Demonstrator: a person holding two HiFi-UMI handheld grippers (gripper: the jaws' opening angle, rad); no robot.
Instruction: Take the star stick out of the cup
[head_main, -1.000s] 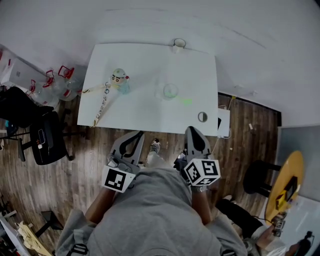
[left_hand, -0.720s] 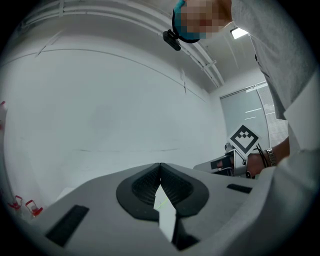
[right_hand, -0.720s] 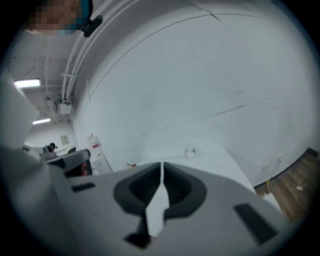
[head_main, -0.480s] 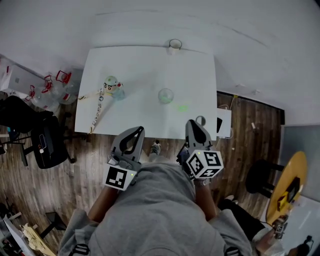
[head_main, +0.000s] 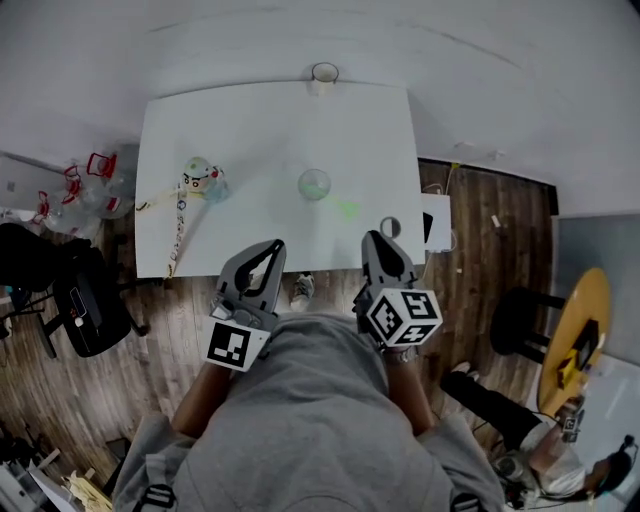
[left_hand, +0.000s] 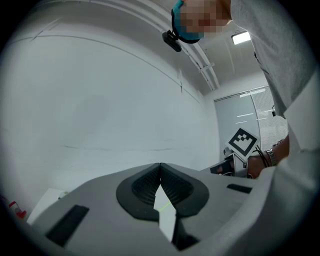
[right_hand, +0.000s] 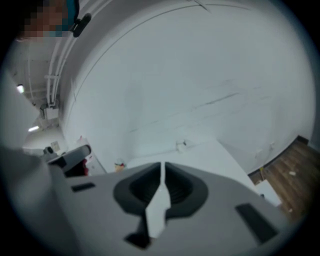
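The left gripper (head_main: 270, 248) and the right gripper (head_main: 372, 238) are held close to the person's body, at the near edge of the white table (head_main: 280, 130). Both have their jaws pressed together with nothing between them. The cup with a cartoon face (head_main: 200, 178) stands on the left part of the table, well apart from both grippers. A thin yellow stick (head_main: 160, 200) pokes out of it to the left. It is too small to see a star. A clear glass (head_main: 314, 184) stands near the middle. 1 more small cup (head_main: 324, 75) sits at the far edge.
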